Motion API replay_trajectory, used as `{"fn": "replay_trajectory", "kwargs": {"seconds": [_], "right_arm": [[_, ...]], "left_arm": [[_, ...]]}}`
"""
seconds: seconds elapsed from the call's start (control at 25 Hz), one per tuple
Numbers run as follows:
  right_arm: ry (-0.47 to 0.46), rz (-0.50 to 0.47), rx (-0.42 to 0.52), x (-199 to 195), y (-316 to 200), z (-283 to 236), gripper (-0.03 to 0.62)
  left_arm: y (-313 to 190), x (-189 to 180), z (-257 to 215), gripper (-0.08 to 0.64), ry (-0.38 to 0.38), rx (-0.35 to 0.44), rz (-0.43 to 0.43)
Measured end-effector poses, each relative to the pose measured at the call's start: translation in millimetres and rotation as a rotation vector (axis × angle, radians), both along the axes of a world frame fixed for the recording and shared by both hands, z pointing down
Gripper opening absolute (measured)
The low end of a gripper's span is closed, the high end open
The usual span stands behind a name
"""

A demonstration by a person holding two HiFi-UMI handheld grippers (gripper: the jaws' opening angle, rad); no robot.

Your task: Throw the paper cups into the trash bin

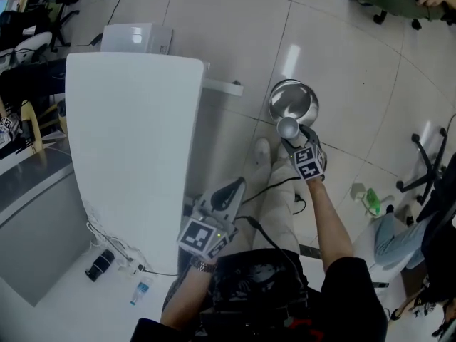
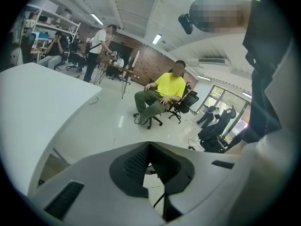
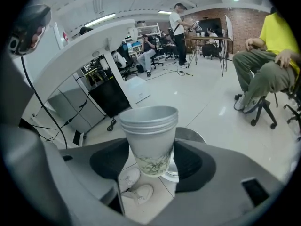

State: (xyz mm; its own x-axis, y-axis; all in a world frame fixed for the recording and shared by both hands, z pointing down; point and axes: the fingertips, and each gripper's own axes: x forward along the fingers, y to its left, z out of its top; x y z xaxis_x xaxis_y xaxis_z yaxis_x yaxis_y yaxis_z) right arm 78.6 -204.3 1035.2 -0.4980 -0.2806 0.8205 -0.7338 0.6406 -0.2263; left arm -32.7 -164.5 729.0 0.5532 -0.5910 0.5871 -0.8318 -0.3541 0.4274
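One stack of paper cups (image 3: 149, 135) clamped in right gripper (image 3: 150, 163) over trash bin (image 1: 273, 104), not yet dropped; left gripper (image 2: 149, 148) jaws together, empty.

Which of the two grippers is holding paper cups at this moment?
The right gripper: its jaws clamp a stack of paper cups near the trash bin. The left gripper has its jaws shut on nothing.

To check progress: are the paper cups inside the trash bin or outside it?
Outside. The paper cups, stacked and upright, are clamped in the right tongs, close to the trash bin.
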Motion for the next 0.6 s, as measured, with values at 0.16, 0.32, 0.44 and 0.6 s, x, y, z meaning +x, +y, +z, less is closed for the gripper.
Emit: {"fn": "replay_trajectory", "kwargs": {"seconds": [0.16, 0.32, 0.44, 0.6], "right_arm": [[-0.002, 0.028, -0.018, 11, -1, 5, 0.305], [-0.007, 0.048, -0.021, 18, -4, 7, 0.305], [-0.004, 0.049, -0.019, 23, -7, 16, 0.305], [-0.003, 0.039, -0.023, 17, -8, 40, 0.305]], "left_arm": [[-1, 7, 8, 0.005, 0.011, -0.013, -0.006], [4, 14, 18, 0.005, 0.006, -0.047, 0.001], [-4, 18, 24, 0.005, 0.002, -0.013, -0.019], [-12, 17, 35, 0.005, -0.009, 0.024, -0.017]]}}
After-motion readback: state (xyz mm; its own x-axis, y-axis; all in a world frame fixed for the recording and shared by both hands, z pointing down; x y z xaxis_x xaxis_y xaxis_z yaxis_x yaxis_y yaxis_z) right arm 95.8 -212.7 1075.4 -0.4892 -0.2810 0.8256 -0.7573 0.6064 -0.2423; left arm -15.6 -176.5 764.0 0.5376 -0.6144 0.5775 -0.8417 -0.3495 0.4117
